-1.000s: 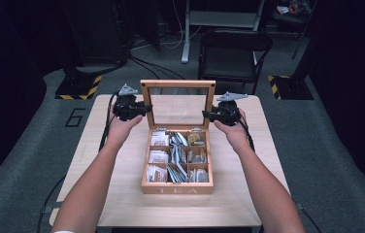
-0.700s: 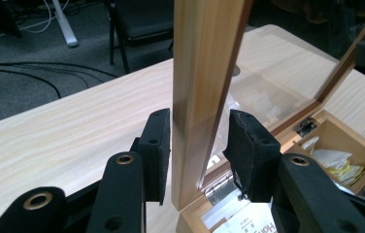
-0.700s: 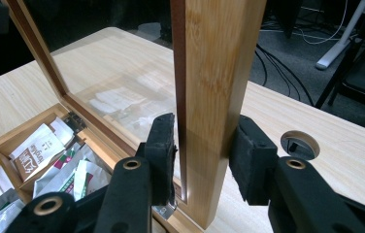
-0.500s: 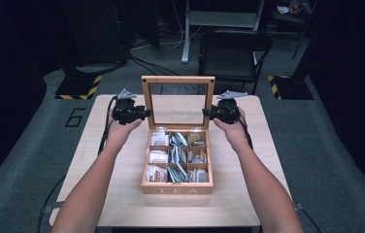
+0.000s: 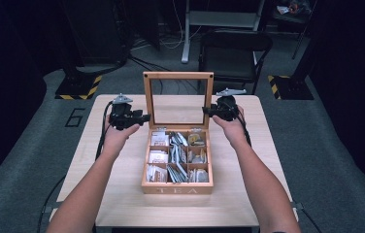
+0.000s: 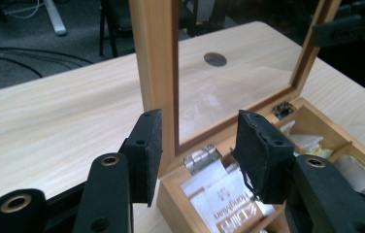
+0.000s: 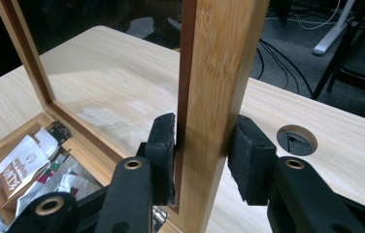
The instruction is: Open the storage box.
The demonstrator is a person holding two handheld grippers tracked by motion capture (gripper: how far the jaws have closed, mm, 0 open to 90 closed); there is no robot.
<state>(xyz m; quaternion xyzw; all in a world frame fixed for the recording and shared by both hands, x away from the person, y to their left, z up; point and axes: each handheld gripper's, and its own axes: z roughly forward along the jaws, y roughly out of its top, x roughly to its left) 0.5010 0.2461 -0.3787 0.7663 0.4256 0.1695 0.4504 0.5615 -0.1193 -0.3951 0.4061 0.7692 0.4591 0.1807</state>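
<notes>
A wooden tea box point(image 5: 176, 187) sits mid-table with its glass lid point(image 5: 178, 76) standing upright. Sachets point(image 5: 175, 155) fill its compartments. My right gripper point(image 5: 207, 111) is shut on the lid's right frame post point(image 7: 224, 58), one pad on each face of the wood. My left gripper point(image 5: 144, 117) is open just short of the lid's left post point(image 6: 154, 58). Its pads point(image 6: 144, 150) are spread and touch nothing, with sachets point(image 6: 224, 194) below them.
The light wooden table point(image 5: 117, 194) has bare room on both sides of the box. A round cable hole point(image 6: 215, 59) lies behind the lid. A black chair point(image 5: 234, 48) stands beyond the far edge, with cables on the floor.
The lid has tipped slightly further upright. My left gripper has drawn back a little from the lid's left post and toward me. The right gripper stays on the right post.
</notes>
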